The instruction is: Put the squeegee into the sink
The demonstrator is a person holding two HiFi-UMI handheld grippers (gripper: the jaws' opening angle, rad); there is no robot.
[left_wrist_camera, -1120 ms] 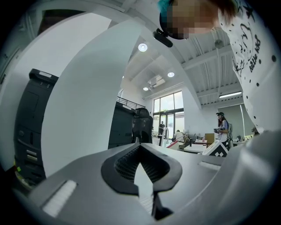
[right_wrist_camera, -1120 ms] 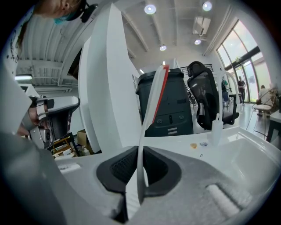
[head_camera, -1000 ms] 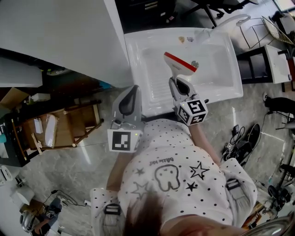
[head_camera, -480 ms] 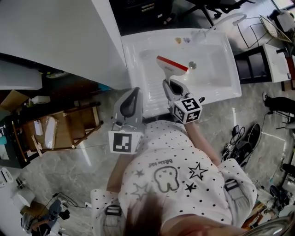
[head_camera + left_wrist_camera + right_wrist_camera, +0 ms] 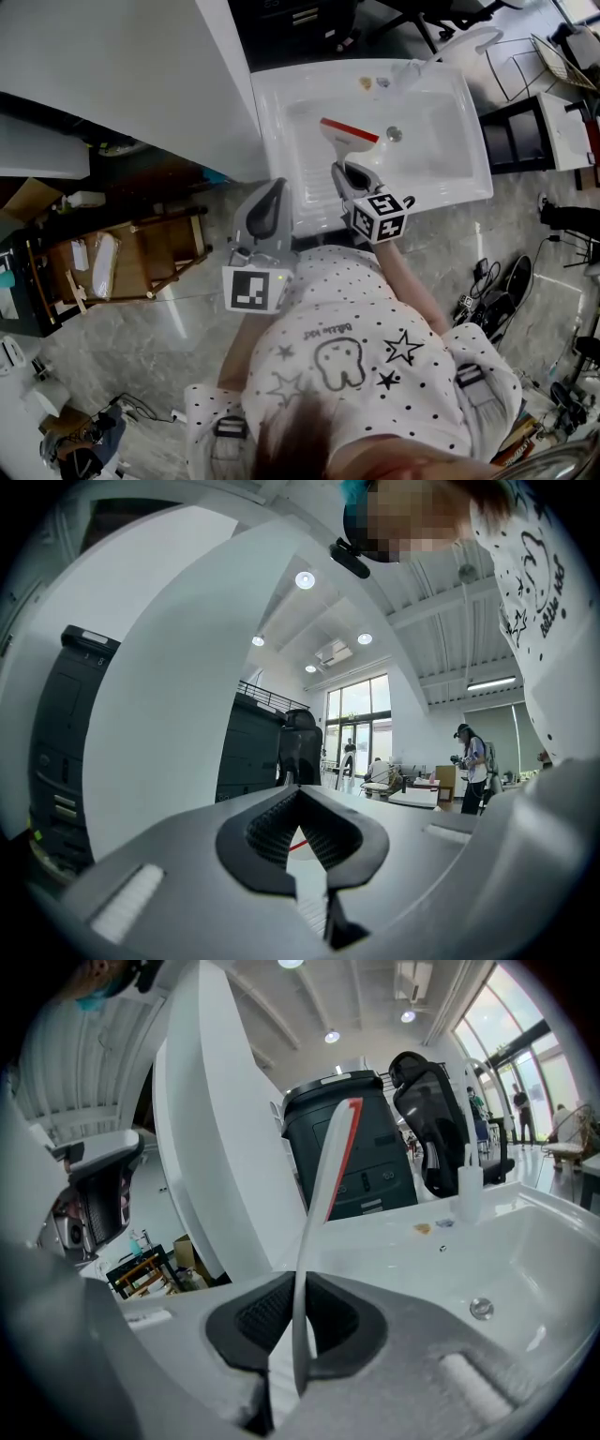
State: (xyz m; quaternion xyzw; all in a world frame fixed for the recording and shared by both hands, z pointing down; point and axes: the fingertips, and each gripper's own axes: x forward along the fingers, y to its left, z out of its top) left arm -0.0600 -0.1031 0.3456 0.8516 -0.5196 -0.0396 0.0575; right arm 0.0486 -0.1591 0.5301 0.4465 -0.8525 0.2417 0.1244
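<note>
Squeegee [image 5: 349, 139]: we record one, white with a red blade edge (blade end farthest from us), tilted over the basin, handle clamped in the right gripper [image 5: 343, 171]. Sink [image 5: 281, 89]: white, rectangular.

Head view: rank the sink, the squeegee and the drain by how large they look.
1. sink, by far the largest
2. squeegee, clearly smaller, though it is nearer the camera
3. drain, just a small round spot
</note>
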